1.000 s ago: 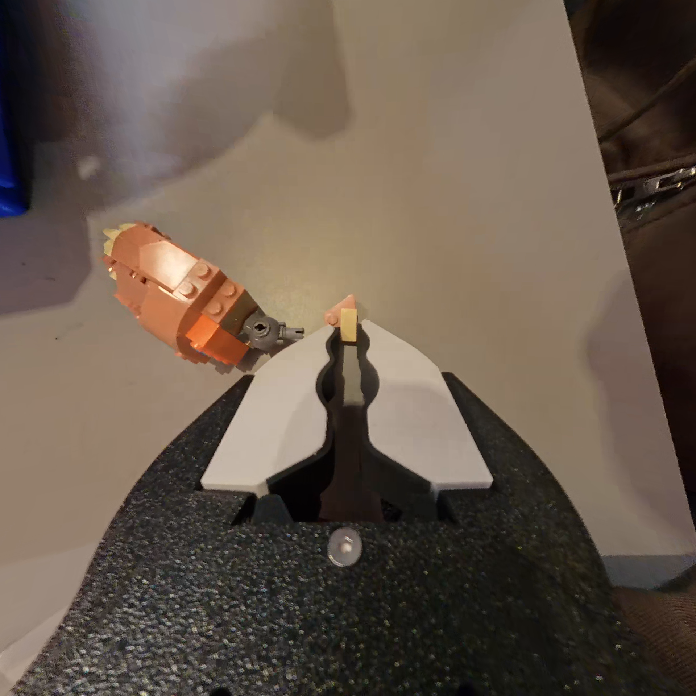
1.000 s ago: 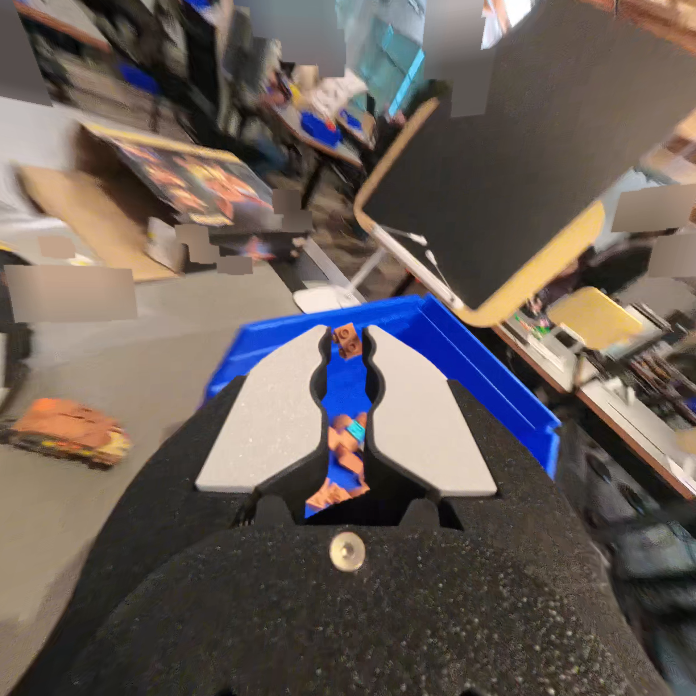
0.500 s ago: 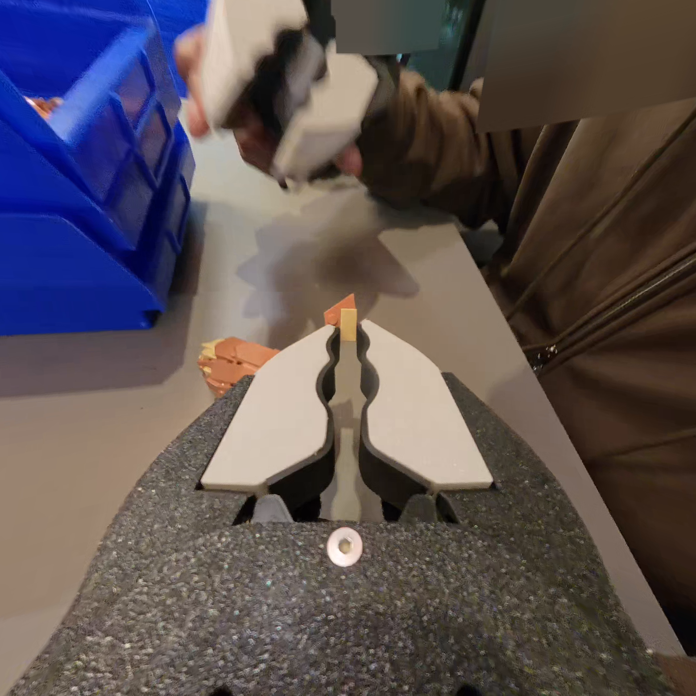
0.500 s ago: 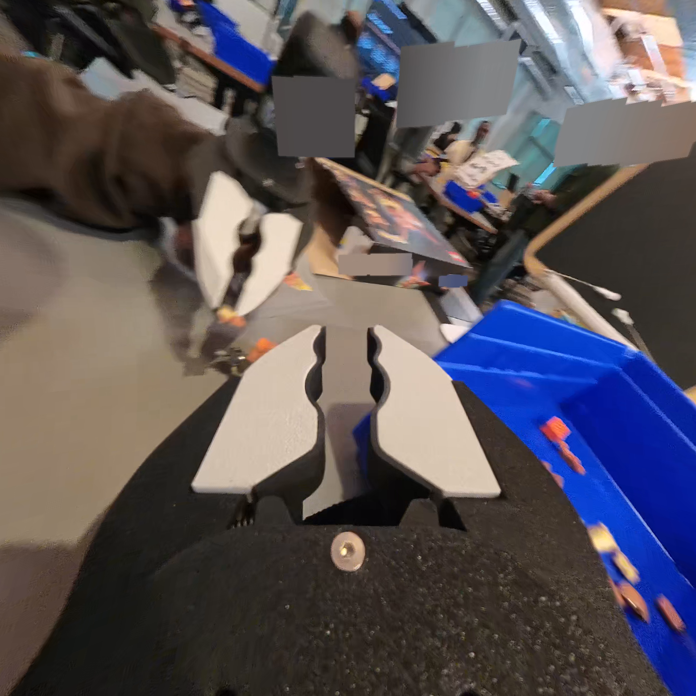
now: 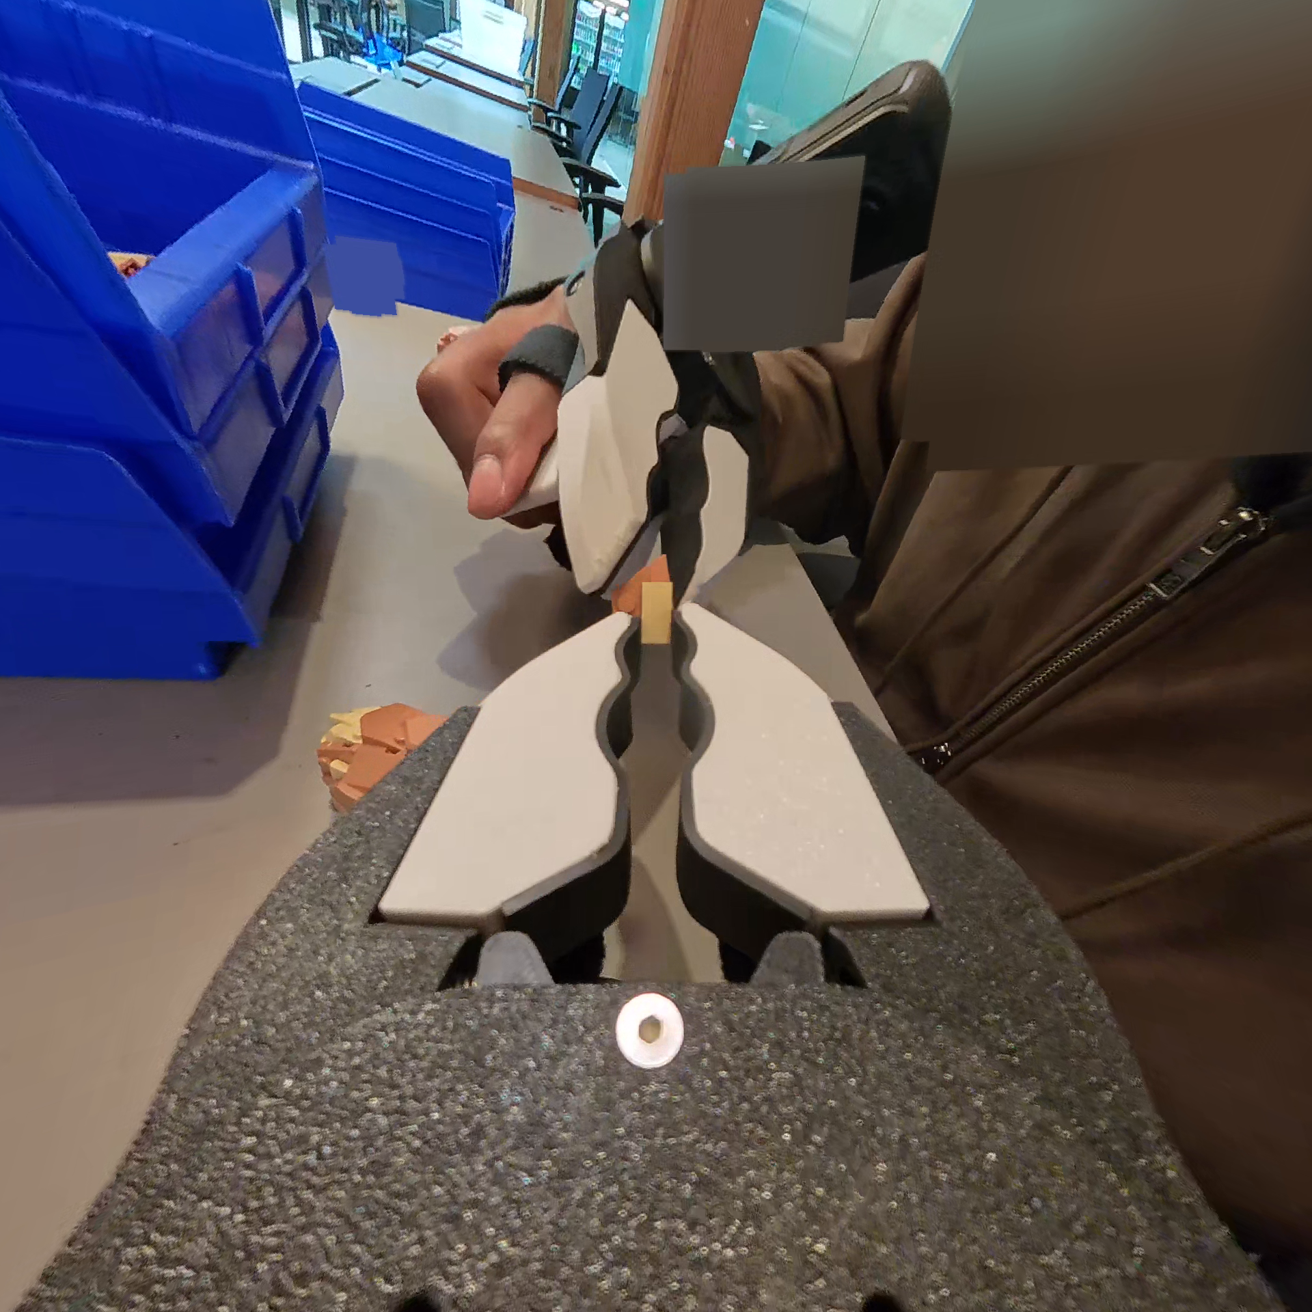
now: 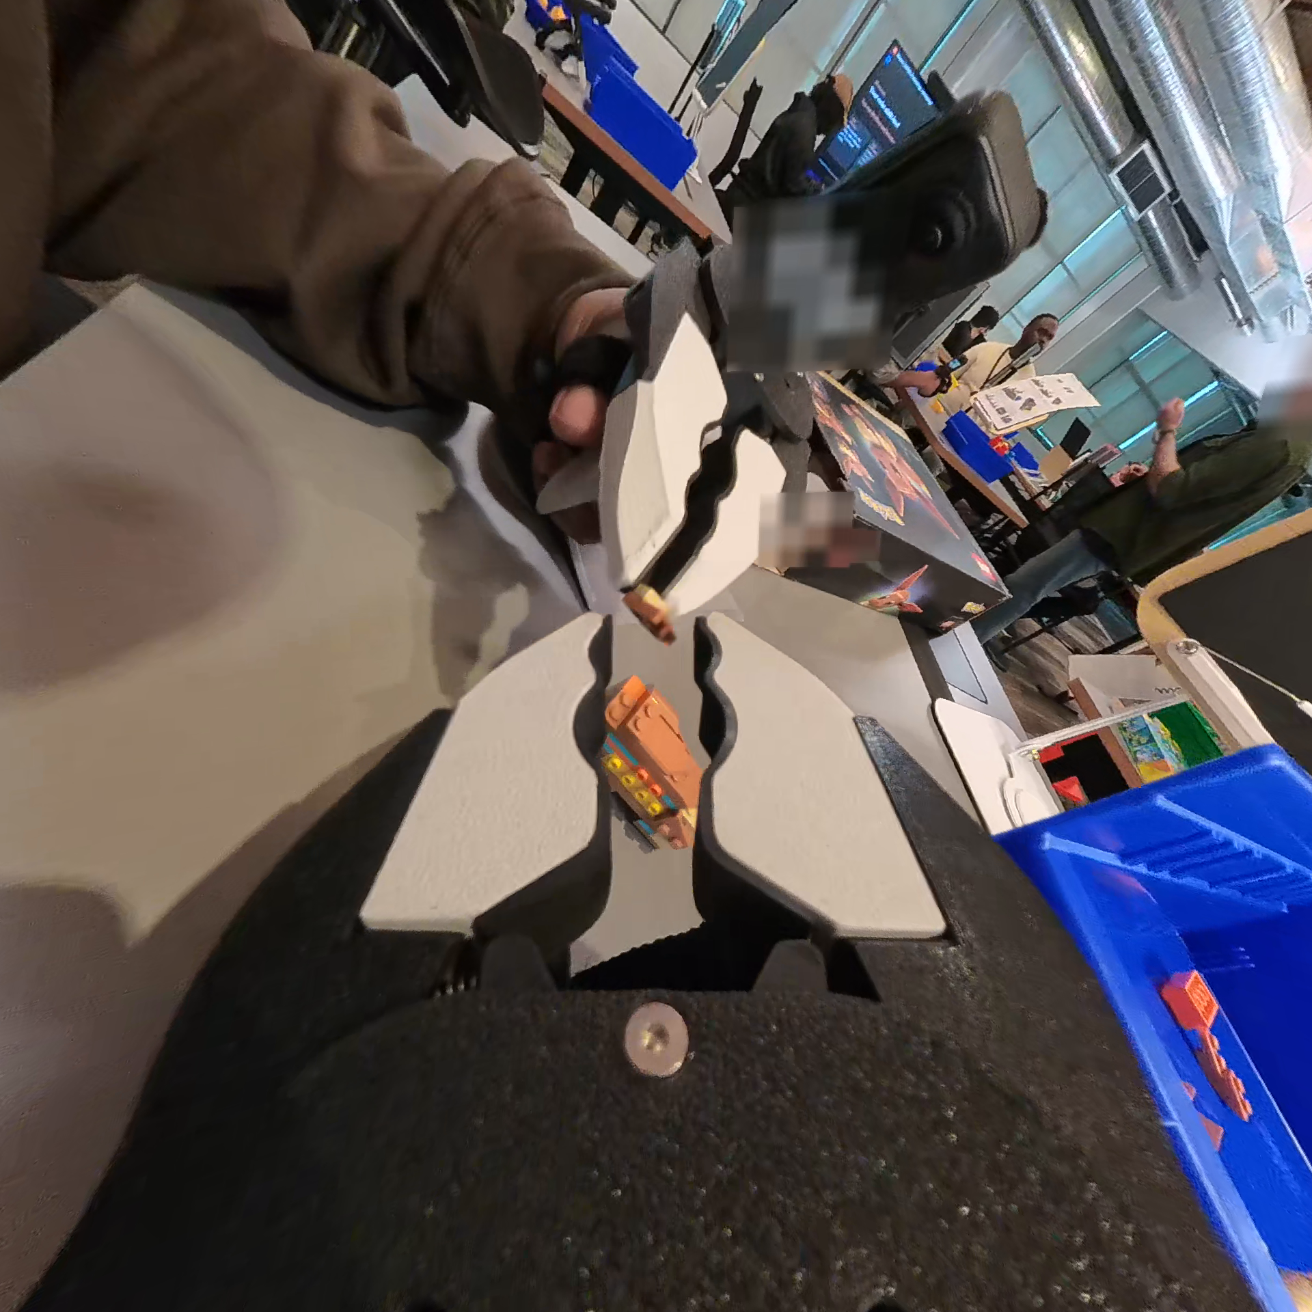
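Bare grey table [image 5: 142,887] lies open at the left of the left wrist view. Stacked blue bins [image 5: 142,397] wall off the upper left. Ahead, the right gripper [image 5: 649,578] blocks the way; a brown jacket [image 5: 1107,710] fills the right.

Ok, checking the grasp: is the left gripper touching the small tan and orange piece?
Touching. The left wrist view shows the left gripper shut on the small tan and orange piece, with both fingertips against its sides.
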The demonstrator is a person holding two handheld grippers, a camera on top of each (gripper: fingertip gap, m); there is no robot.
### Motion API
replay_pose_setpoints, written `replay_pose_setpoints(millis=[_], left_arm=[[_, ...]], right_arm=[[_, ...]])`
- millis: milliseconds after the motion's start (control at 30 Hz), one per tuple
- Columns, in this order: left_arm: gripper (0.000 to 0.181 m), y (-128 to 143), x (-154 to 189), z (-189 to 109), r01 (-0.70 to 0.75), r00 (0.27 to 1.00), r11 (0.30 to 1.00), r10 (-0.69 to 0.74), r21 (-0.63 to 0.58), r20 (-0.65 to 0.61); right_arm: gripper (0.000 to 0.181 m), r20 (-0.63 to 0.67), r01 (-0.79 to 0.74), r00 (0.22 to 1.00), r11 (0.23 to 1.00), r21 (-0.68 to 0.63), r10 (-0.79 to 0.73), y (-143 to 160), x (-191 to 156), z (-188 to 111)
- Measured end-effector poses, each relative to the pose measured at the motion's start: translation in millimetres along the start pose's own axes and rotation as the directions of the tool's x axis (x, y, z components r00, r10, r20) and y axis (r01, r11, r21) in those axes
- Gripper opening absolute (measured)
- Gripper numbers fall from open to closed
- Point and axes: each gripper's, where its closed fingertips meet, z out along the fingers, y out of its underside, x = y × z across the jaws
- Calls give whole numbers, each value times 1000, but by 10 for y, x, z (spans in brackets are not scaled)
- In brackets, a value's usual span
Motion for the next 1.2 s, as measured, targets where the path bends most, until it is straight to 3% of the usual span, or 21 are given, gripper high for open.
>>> replay_pose_setpoints(millis=[400, 567, 733, 900, 1200], left_arm=[[8, 55, -197, -1, -58, 983, 995, 71, -79, 171], [8, 11, -280, -25, -145, 948, 983, 170, -110, 268], [5, -48, -325, -67, -328, 861, 930, 367, -167, 351], [5, -68, -307, -84, -422, 809, 886, 463, -191, 362], [6, -36, -295, -44, -512, 747, 827, 562, -232, 355]], right_arm=[[9, -32, -58, 998, 990, -128, 54, 218, 60, 82], [8, -71, -111, 992, 983, -148, 102, 259, 133, 88], [7, -43, -300, 954, 948, -103, 297, 283, 183, 62], [6, 22, -445, 895, 894, -57, 446, 248, 173, 51], [6, 87, -504, 859, 863, -35, 505, 187, 127, 45]])
